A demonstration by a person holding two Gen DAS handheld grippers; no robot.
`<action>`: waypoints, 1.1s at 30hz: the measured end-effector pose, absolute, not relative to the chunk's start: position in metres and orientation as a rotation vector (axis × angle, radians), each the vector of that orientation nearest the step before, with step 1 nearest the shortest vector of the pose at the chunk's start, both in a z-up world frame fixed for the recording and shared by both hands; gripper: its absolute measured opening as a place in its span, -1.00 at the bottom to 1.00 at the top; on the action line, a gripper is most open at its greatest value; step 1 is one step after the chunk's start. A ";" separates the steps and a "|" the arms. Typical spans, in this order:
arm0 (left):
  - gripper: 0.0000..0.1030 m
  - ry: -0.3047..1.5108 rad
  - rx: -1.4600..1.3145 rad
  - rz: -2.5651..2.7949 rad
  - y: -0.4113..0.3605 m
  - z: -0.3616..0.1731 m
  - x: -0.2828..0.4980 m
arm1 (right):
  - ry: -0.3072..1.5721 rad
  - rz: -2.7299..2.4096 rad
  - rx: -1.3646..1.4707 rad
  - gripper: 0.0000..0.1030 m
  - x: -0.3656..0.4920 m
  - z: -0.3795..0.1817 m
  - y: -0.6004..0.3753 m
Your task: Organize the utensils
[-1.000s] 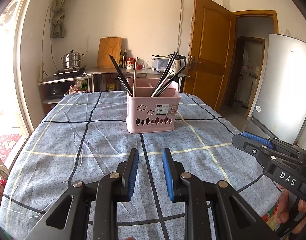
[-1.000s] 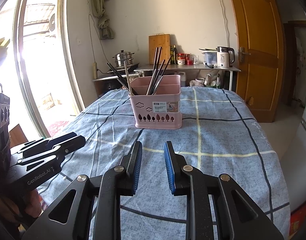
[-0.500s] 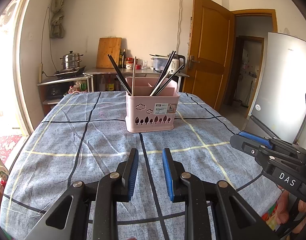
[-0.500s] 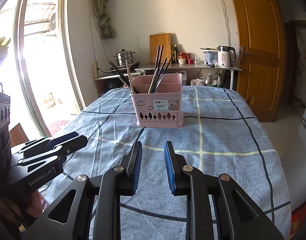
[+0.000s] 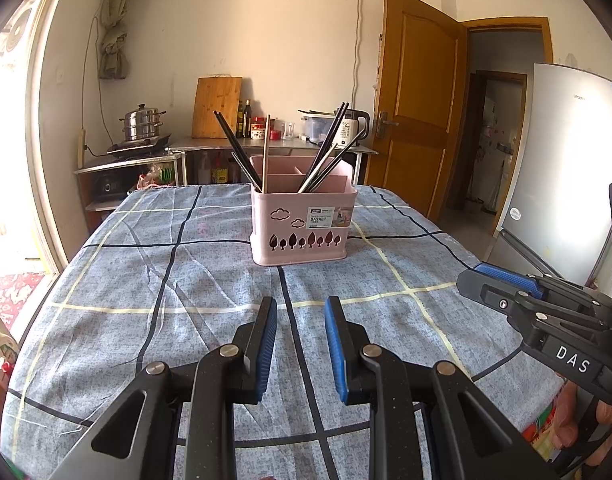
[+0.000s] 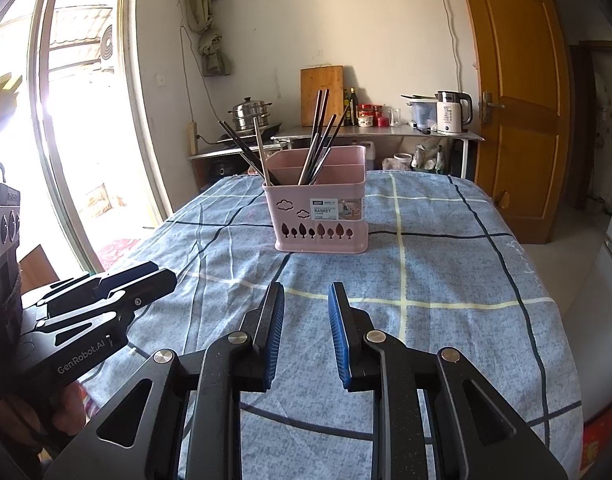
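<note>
A pink utensil basket (image 5: pixel 303 224) stands upright on the blue checked tablecloth (image 5: pixel 185 280), also seen in the right wrist view (image 6: pixel 320 216). Several dark chopsticks (image 5: pixel 326 152) and one light one (image 5: pixel 265 152) lean in its compartments. My left gripper (image 5: pixel 298 308) is open and empty, low over the cloth, well short of the basket. My right gripper (image 6: pixel 306 294) is open and empty, also short of the basket. Each gripper shows at the edge of the other's view: right (image 5: pixel 506 284), left (image 6: pixel 137 280).
A counter (image 5: pixel 265 144) behind the table holds a cutting board, bottles, a kettle (image 5: pixel 354 128) and a steel pot (image 5: pixel 141 124). A wooden door (image 5: pixel 418 112) and a fridge (image 5: pixel 566 176) stand to the right. A bright window door (image 6: pixel 65 120) is on the left.
Both grippers have drifted slightly; the basket sits a little further right and lower in the right wrist view. Both stay open and empty.
</note>
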State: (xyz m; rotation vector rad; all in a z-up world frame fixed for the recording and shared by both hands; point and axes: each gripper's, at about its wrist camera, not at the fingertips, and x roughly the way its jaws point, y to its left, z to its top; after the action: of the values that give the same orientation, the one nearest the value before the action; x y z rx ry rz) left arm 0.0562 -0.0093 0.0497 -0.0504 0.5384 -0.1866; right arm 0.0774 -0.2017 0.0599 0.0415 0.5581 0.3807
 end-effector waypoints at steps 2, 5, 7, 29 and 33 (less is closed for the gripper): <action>-0.53 0.536 -0.048 -0.185 -0.009 0.050 0.056 | 0.559 0.381 0.041 -0.54 0.077 0.059 -0.201; -0.53 0.533 -0.047 -0.186 -0.010 0.050 0.055 | 0.562 0.381 0.041 -0.54 0.077 0.059 -0.201; -0.53 0.533 -0.045 -0.186 -0.010 0.050 0.055 | 0.561 0.383 0.041 -0.54 0.078 0.059 -0.201; -0.53 0.549 -0.035 -0.180 -0.010 0.048 0.056 | 0.569 0.386 0.041 -0.54 0.077 0.057 -0.201; -0.53 0.547 -0.034 -0.179 -0.011 0.047 0.055 | 0.568 0.386 0.040 -0.54 0.077 0.058 -0.201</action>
State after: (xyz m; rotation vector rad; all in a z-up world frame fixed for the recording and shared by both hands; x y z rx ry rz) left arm 0.0553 -0.0109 0.0475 -0.0340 0.5475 -0.1790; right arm 0.0771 -0.2009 0.0577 0.0396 0.5679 0.3861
